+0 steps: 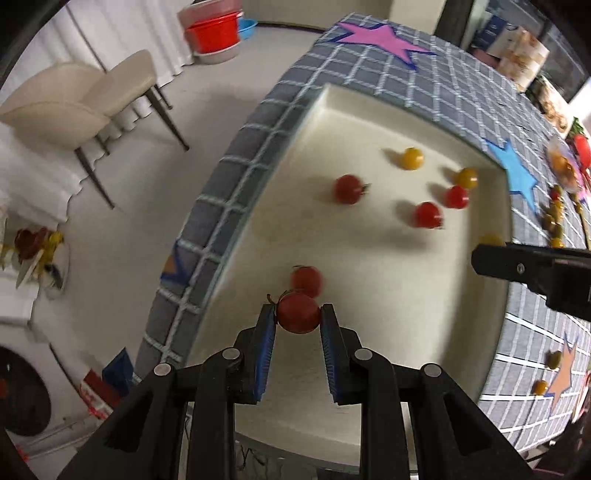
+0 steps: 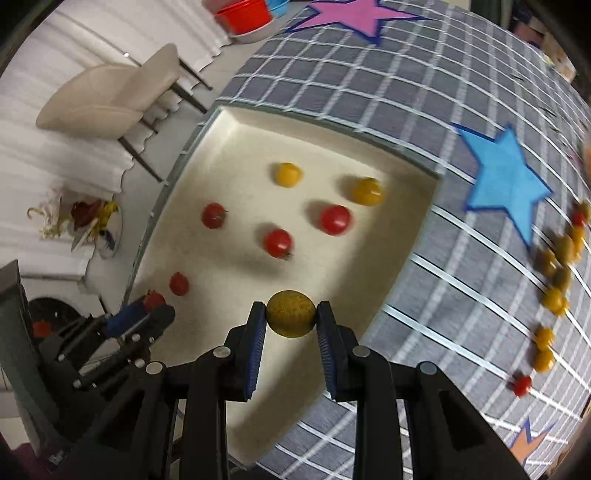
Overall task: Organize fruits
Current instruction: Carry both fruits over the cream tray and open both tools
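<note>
A cream square tray lies on the checked tablecloth and holds several red and yellow cherry tomatoes. My left gripper is shut on a red cherry tomato above the tray's near left part, just in front of a loose red tomato. My right gripper is shut on a yellow cherry tomato over the tray's near edge. The right gripper's finger juts in from the right edge of the left wrist view. The left gripper shows at the lower left of the right wrist view, its red tomato between its pads.
More yellow, green and red tomatoes lie loose on the cloth right of the tray, past a blue star. A pink star marks the far side. A cream chair and red basins stand on the floor at left.
</note>
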{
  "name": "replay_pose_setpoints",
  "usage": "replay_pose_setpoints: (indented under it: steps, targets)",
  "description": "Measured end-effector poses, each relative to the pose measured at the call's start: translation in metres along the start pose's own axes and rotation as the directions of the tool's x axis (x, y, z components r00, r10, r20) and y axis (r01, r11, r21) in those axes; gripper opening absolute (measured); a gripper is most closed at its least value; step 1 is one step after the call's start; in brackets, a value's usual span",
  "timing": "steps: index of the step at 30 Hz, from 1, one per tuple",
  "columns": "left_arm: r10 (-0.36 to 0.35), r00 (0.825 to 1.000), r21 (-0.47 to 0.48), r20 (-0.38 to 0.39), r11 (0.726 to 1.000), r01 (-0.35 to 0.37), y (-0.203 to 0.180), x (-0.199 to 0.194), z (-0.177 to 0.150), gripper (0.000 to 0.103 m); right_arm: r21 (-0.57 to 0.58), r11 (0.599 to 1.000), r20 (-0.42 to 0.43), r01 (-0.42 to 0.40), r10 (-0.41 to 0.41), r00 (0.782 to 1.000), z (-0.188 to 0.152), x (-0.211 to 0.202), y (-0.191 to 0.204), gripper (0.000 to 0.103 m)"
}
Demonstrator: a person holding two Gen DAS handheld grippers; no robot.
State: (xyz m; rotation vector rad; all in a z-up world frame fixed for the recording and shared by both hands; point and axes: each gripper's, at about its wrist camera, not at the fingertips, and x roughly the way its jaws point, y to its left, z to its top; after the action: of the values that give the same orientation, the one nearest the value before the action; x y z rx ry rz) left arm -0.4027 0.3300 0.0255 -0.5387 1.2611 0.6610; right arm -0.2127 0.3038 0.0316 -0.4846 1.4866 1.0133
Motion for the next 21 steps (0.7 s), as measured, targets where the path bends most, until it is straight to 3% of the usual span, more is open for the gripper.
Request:
replay_pose_setpoints:
  steps: [7, 21]
  targets:
    - [0.023, 0.999, -0.037, -0.024, 0.999, -0.024, 0.014, 0.017, -0.002, 0.026, -0.046, 0.999, -0.036, 0.004, -0.005, 0.999, 0.018, 0.029, 0.025, 0.03]
    - [0.018, 0.999, -0.019, -0.036, 1.0, -0.019, 0.016, 0.026, -0.002, 0.027, -0.067, 0.997, -0.059, 0.048, -0.052, 0.997, 0.032, 0.06, 0.042, 0.031]
